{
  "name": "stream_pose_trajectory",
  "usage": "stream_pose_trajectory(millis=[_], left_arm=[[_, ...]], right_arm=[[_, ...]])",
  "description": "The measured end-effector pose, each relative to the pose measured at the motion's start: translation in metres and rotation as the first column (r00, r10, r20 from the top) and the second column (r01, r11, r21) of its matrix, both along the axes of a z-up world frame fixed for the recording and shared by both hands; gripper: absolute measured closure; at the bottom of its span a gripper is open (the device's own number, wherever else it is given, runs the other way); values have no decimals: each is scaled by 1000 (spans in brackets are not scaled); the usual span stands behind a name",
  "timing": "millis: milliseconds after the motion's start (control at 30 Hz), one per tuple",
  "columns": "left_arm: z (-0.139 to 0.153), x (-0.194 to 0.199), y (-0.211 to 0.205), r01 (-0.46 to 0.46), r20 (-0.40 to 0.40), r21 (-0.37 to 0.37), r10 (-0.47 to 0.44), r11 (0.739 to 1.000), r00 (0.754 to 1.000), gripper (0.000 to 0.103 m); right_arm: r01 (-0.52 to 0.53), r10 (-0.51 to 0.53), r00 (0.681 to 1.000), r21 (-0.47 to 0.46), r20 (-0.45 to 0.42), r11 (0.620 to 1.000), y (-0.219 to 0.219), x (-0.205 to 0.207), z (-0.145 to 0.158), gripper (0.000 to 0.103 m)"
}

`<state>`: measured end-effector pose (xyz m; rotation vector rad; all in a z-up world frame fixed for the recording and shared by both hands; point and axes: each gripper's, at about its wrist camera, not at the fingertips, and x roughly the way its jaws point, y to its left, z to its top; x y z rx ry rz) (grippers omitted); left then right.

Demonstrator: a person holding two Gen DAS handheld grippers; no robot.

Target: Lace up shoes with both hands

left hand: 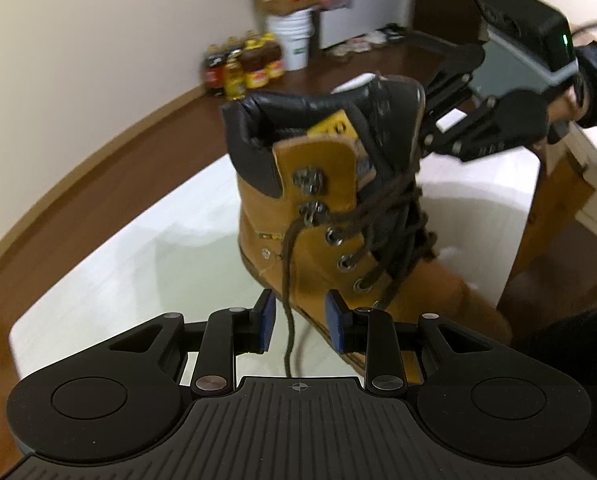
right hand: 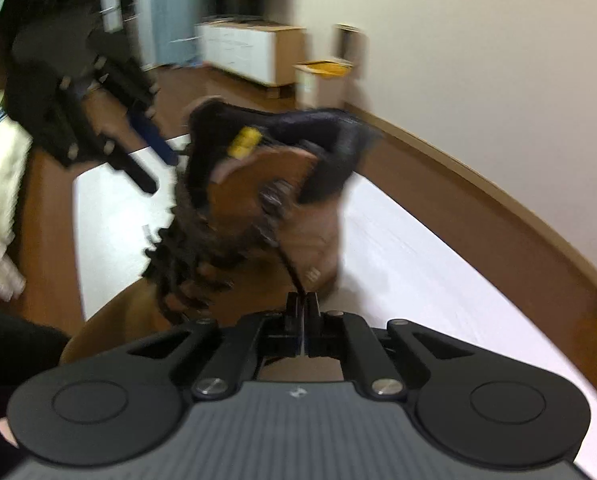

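Upright tan boot (left hand: 322,216), brown lace (left hand: 288,280) loose

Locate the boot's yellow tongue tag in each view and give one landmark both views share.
Left wrist view: the yellow tag sits just above centre, inside the black collar, above the tan flap.
Right wrist view: the tag is left of centre in the upper half, blurred, against the collar.
Shared landmark: the white tabletop under the boot.
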<state>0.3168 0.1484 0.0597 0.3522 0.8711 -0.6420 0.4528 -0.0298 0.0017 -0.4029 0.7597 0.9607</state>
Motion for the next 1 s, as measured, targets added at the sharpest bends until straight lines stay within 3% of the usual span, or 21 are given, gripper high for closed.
stream_pose_trajectory(millis=[133, 233, 367, 400, 467, 600, 700, 800, 1000], left_arm=[[-27, -1, 13, 113, 107, -40, -108, 993, 988, 72], [-43, -4, 25, 203, 219, -65, -184, 977, 958, 68], [-56, -4, 40, 263, 278, -141, -217, 954, 936, 67], [-59, -3, 42, 268, 278, -161, -217, 950, 936, 70], [-63, -3, 45, 306, 265, -211, -247, 929, 932, 99], [-67, -20, 40, 255, 313, -148, -199, 956, 929, 101], [-62, -53, 34, 191, 345, -121, -139, 974, 928, 101], [-61, -82, 19, 142, 346, -111, -96, 984, 933, 101], [-49, -114, -18, 60, 359, -86, -25, 995, 933, 101]], right_arm=[[221, -220, 974, 9, -63, 975, -11, -15, -17, 103], [330, -324, 942, 65, -87, 942, -16, -29, -31, 103], [423, -416, 906, 131, -74, 897, -11, -44, -51, 100], [427, -424, 904, 131, -56, 895, -9, -47, -54, 100], [435, -439, 898, 155, -8, 887, -4, -55, -63, 98], [454, -465, 885, 255, -18, 854, -6, -54, -77, 90], [447, -453, 888, 370, -77, 814, -16, -53, -79, 88], [367, -396, 918, 447, -32, 816, -24, -58, -76, 84], [269, -300, 954, 475, -12, 838, -24, -47, -67, 78]])
